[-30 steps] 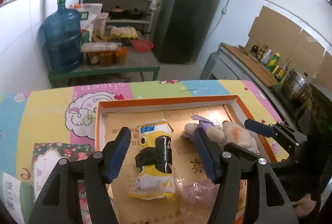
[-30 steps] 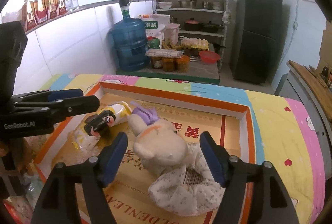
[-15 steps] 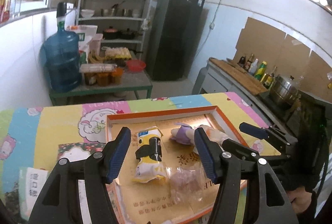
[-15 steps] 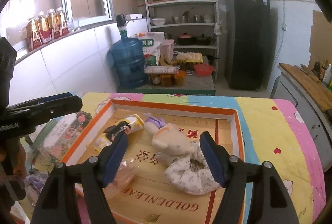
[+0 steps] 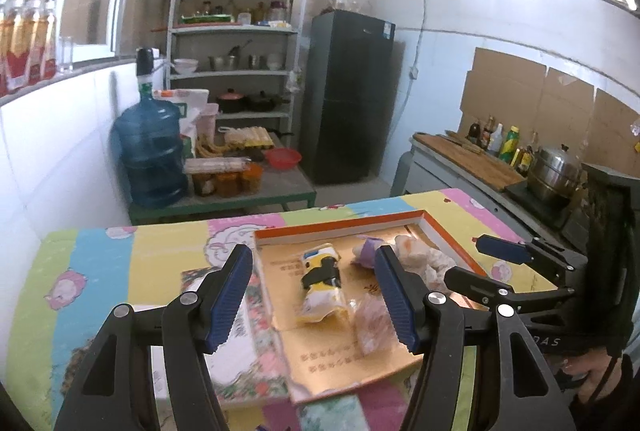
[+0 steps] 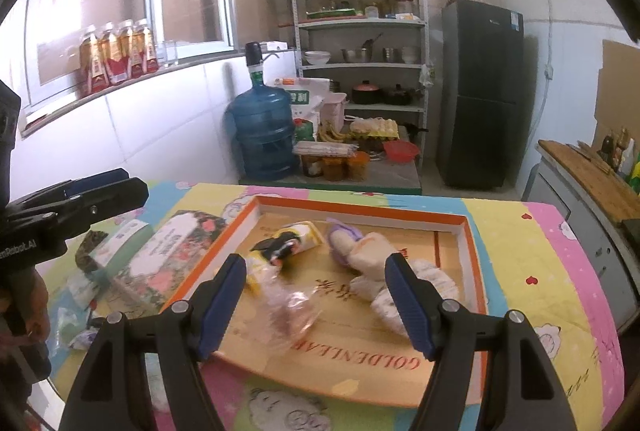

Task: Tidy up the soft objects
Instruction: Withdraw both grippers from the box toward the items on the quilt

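An orange-rimmed shallow box [image 6: 476,263] [image 5: 340,225] lies on the table. In it lie a yellow and black soft doll [image 6: 286,247] [image 5: 322,281], a cream plush animal with a purple ear [image 6: 374,263] [image 5: 412,259] and a clear crinkly bag [image 6: 288,309] [image 5: 370,321]. My left gripper [image 5: 316,297] is open and empty, held high above the box's near left part. My right gripper [image 6: 316,305] is open and empty, held above the box's near edge. Each gripper shows at the side of the other's view.
A flowered flat package [image 6: 160,255] [image 5: 236,347] and small wrapped items [image 6: 86,283] lie left of the box on the colourful cartoon tablecloth [image 6: 532,251]. A low bench with a blue water jug [image 6: 262,133], shelves and a dark fridge [image 6: 480,95] stand behind. A counter [image 5: 476,159] runs along the right.
Both grippers have pulled back and up from the box, so the soft toys look smaller and farther. Both stay open. The toys in the box have not moved.
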